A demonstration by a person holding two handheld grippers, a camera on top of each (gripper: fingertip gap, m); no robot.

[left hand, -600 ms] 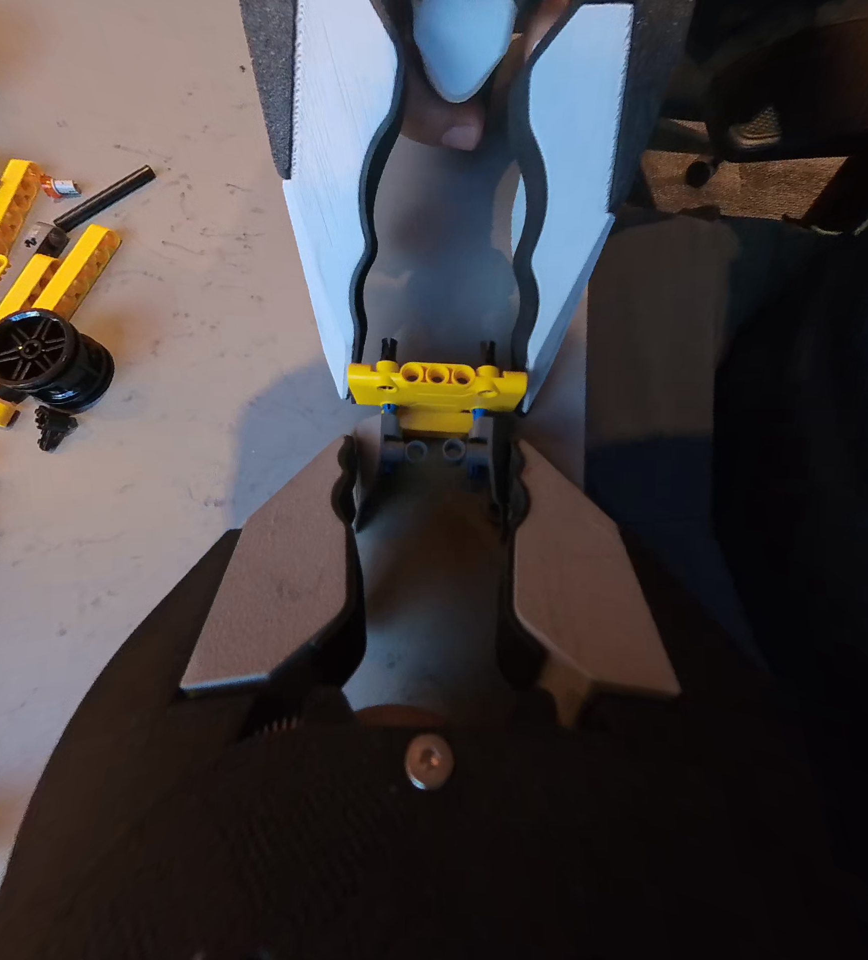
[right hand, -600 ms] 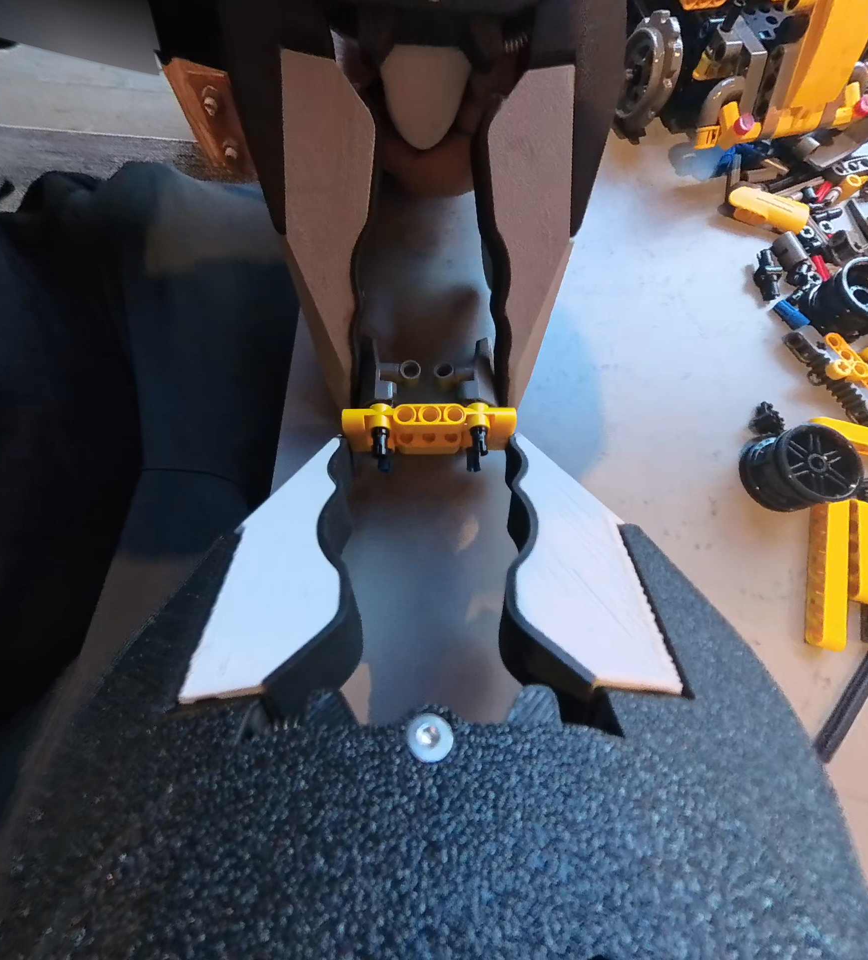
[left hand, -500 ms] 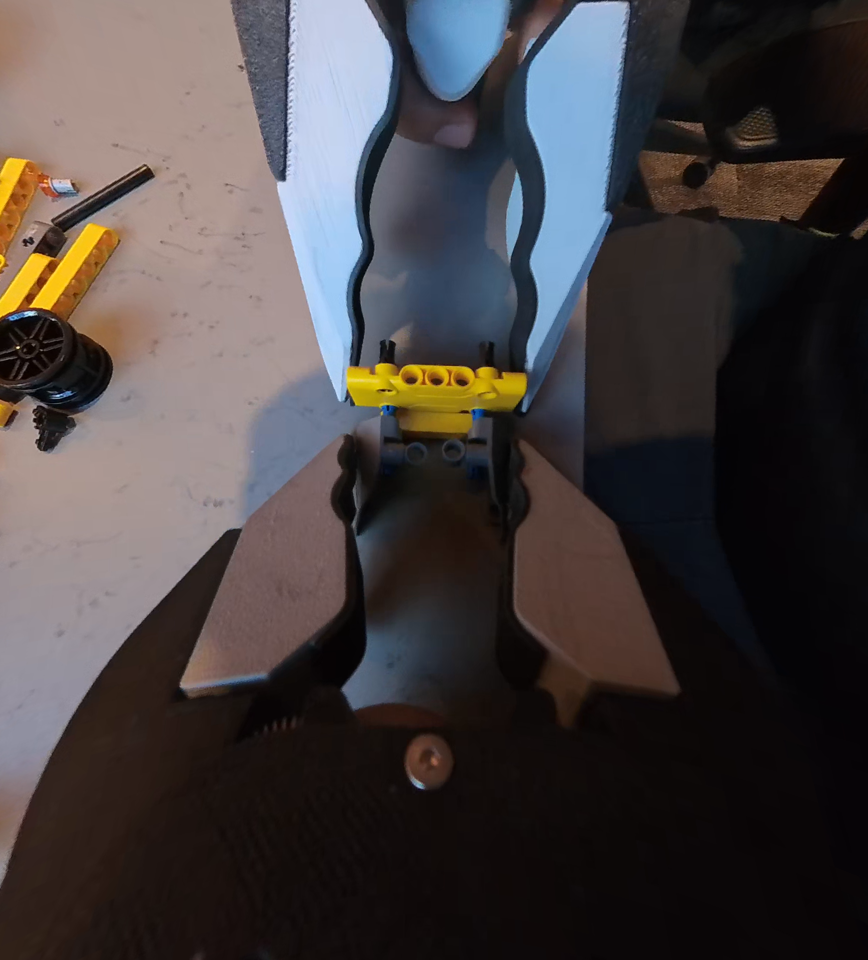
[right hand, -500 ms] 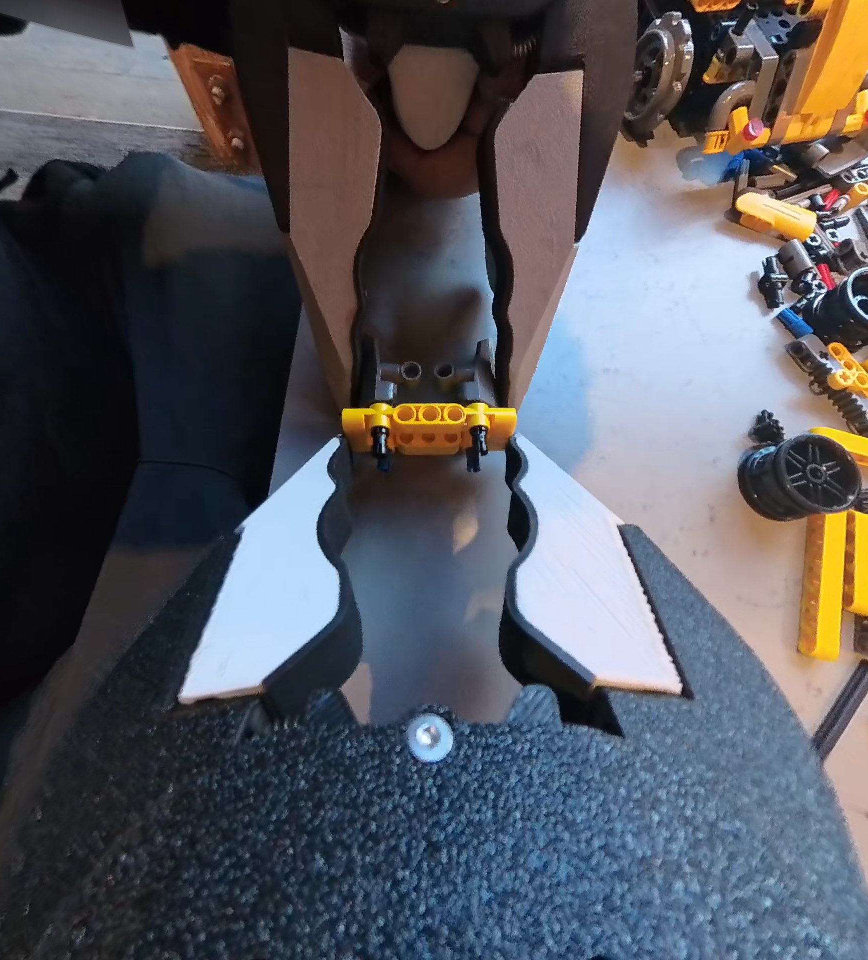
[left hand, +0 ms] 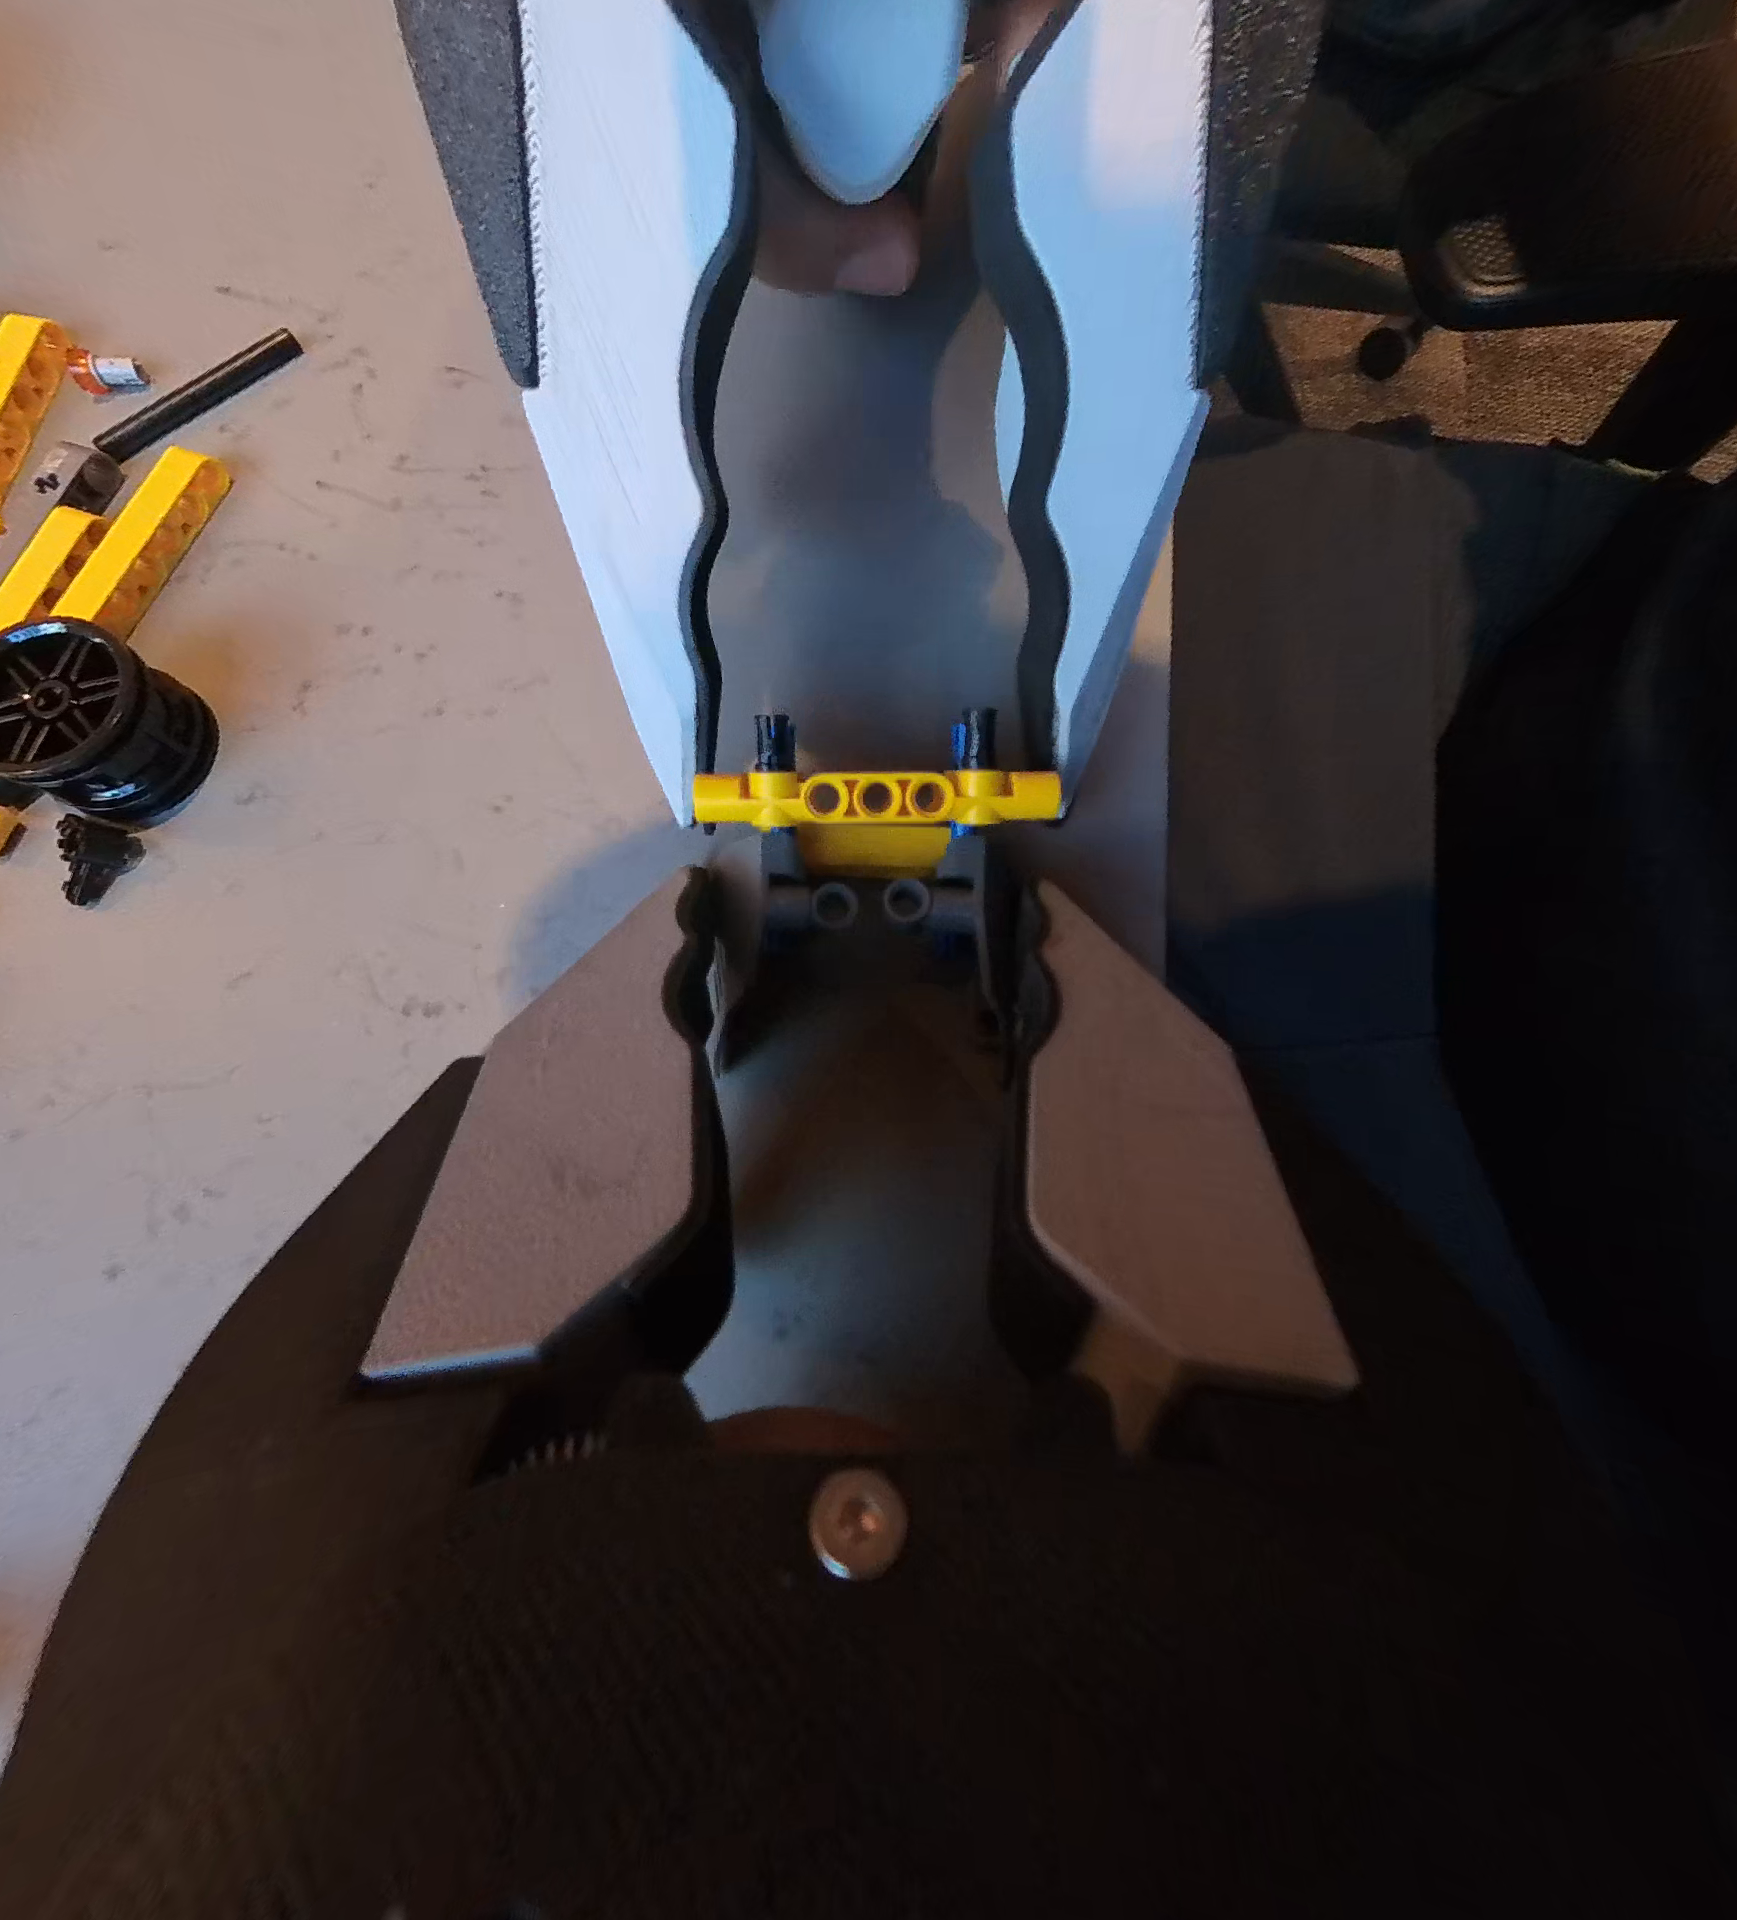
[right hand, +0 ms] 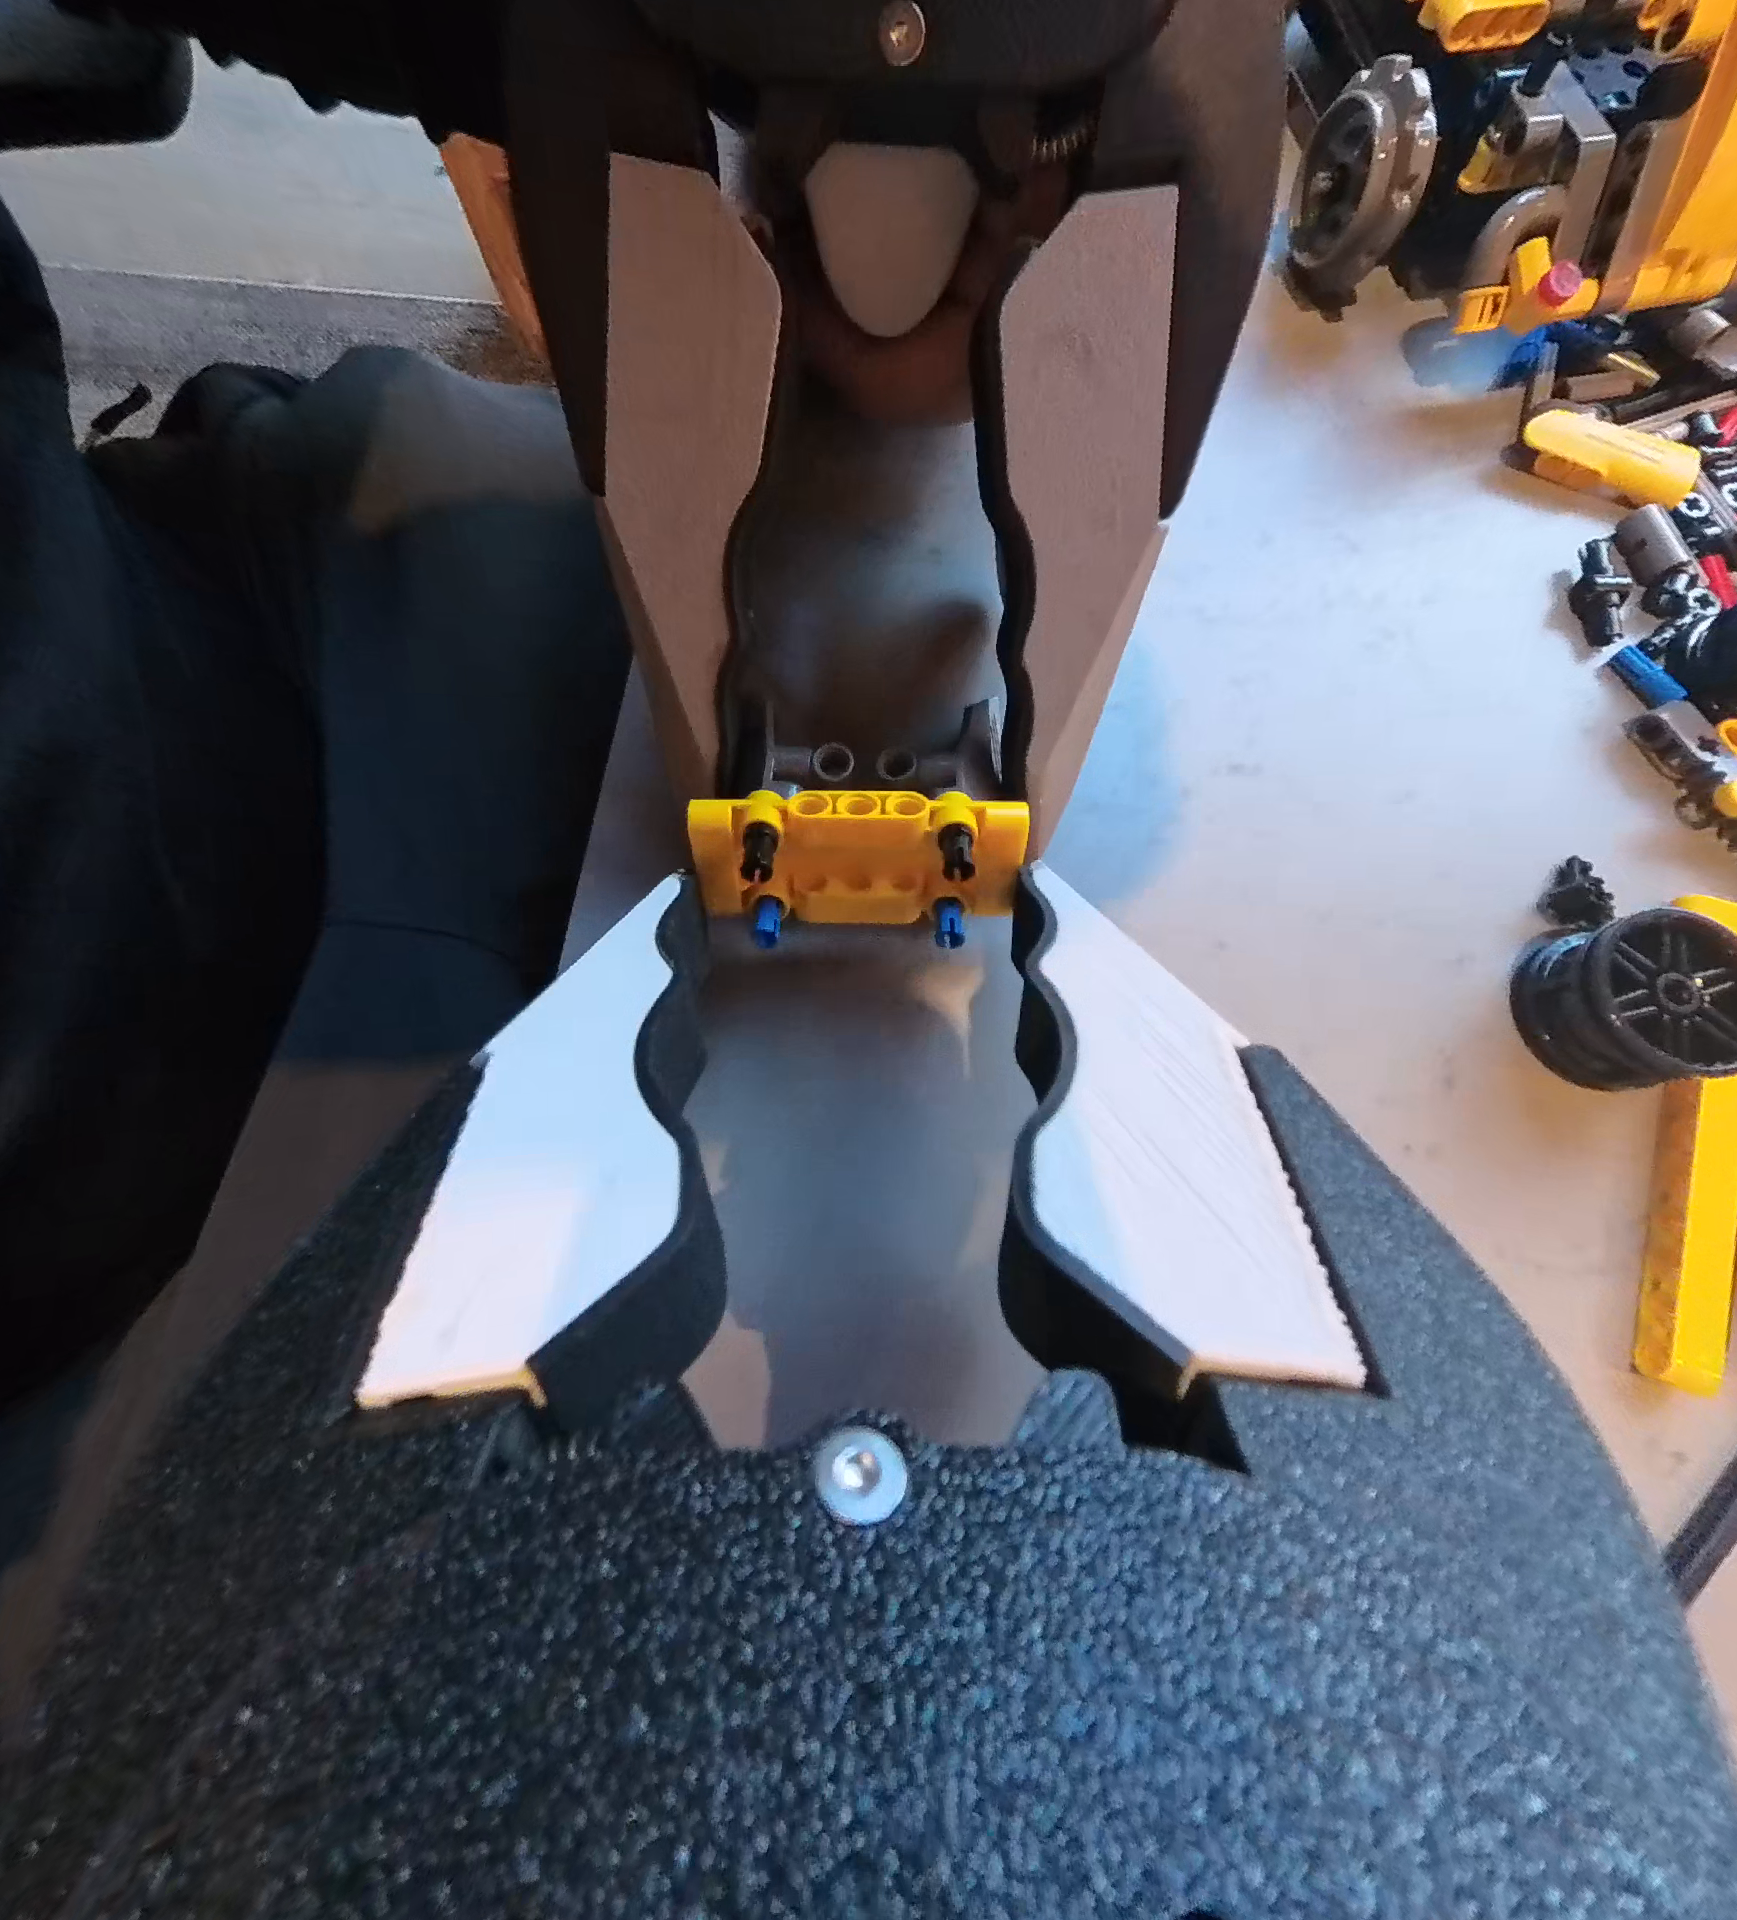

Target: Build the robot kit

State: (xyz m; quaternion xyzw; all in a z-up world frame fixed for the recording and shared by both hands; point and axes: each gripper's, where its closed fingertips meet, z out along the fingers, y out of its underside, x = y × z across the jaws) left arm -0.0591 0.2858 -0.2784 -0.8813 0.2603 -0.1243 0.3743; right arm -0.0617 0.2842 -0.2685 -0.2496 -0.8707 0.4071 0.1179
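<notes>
My two grippers face each other tip to tip above the table's near edge. My right gripper [right hand: 853,904], with white fingers, is shut on a yellow frame piece [right hand: 853,852] that carries black and blue pins. My left gripper [left hand: 864,935], with dark brown fingers, is shut on a dark grey piece [left hand: 864,904]. The yellow piece [left hand: 874,798] sits right against the grey piece [right hand: 864,764]; I cannot tell whether they are joined. Each view shows the other gripper at the top: the right gripper [left hand: 874,821] and the left gripper [right hand: 869,774].
On the pale table [left hand: 324,935] lie a black wheel [left hand: 64,717], yellow beams [left hand: 116,540] and a black axle [left hand: 199,395]. The right wrist view shows the same wheel [right hand: 1664,997], a part-built yellow vehicle [right hand: 1622,156] and several loose parts. A person's dark clothing [right hand: 116,727] fills the other side. Only a small space, under 4 cm, lies between the two pairs of fingers.
The yellow piece has tilted against the grey piece: its broad face and two blue pins now show in the right wrist view. Both grippers keep their hold.
</notes>
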